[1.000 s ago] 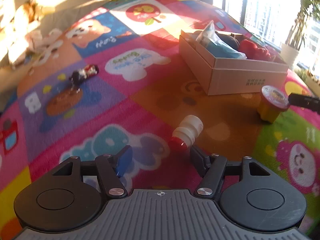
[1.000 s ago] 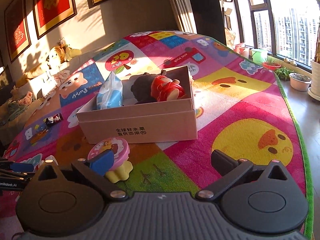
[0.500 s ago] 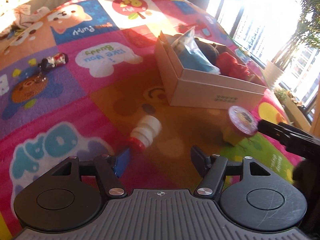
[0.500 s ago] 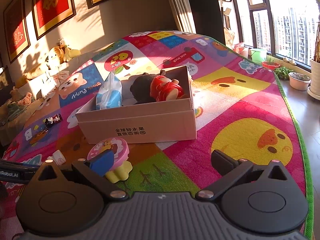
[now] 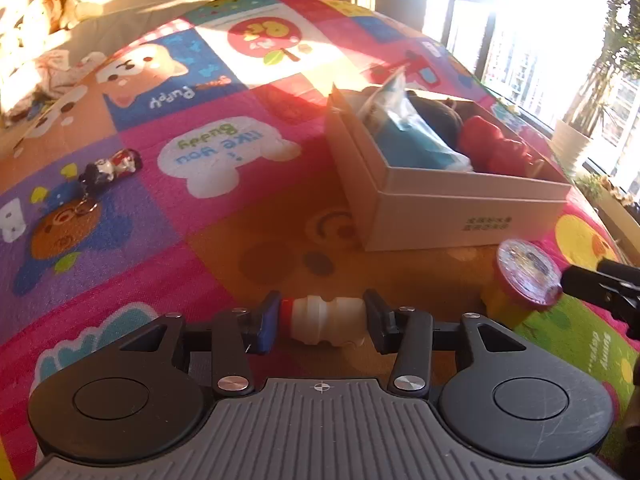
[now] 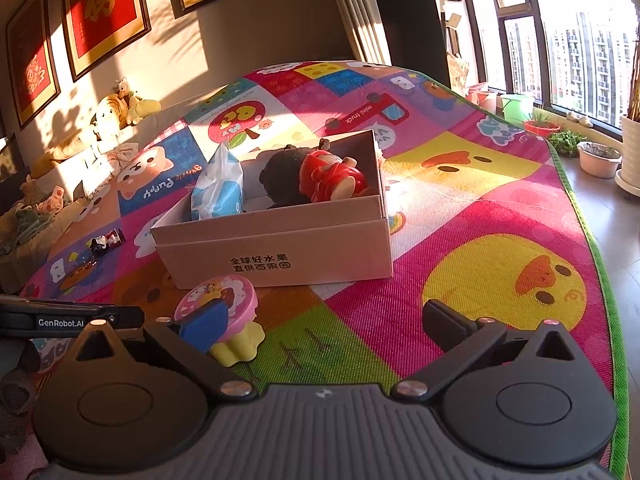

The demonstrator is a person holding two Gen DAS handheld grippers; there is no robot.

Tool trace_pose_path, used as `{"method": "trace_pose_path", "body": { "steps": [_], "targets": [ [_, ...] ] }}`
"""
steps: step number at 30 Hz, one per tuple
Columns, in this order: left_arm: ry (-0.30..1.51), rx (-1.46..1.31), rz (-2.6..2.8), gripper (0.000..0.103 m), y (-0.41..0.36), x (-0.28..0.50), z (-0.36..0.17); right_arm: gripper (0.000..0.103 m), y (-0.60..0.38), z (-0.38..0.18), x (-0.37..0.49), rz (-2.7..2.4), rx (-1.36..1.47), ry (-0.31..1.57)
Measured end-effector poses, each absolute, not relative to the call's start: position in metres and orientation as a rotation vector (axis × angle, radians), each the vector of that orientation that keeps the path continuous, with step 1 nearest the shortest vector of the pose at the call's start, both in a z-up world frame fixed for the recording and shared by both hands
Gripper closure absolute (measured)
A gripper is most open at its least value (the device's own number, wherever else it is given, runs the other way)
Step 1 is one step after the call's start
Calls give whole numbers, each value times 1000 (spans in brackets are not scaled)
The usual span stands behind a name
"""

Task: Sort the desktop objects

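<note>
Left wrist: bottle (image 5: 326, 320) between fingers (image 5: 266, 322).

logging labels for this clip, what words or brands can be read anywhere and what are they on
"全球好水果 直供百果园": front of the cardboard box.
"GenRobot.AI": left hand-held gripper, side of it seen from the right wrist view.
"mini truck": play mat, beside the red truck.
"gentle Puppy": mat's dog square, upside down.
"I like you Buddy": mat's white cloud, upside down.
"Sunny day...": mat's green square.
Wall picture characters: too stylised to read.

White bottle (image 5: 326, 320), red cap (image 5: 285, 307)
</note>
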State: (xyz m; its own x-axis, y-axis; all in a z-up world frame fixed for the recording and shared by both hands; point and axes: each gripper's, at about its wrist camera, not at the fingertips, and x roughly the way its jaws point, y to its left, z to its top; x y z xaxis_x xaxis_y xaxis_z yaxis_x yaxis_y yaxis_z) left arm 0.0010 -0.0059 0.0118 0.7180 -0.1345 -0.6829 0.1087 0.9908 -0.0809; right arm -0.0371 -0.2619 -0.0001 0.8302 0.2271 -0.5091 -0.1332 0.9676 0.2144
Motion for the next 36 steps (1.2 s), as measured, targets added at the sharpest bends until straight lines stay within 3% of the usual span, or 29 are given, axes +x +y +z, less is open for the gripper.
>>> {"method": "trace_pose_path", "body": {
  "steps": [5,10,18,24,31,36],
  "targets": [
    [747,-53,-226,54,-21,-19,21,0,-265,0,-40,144,188,545],
    [593,-20,-350,54,-46,-27,70,0,-273,1,-52,74,227,515],
    [391,107,-417,54,-124,26,131,0,-278,1,-55,69,257,500],
    [396,140,-384,53,-154,64,127,0,-283,0,-53,82,287,500],
    [479,123,-357,48,-135,76,100,0,-286,-3,-49,90,324,522],
    [458,91,-330,32,-114,72,101,0,-288,-4,-47,84,338,535]
  ]
}}
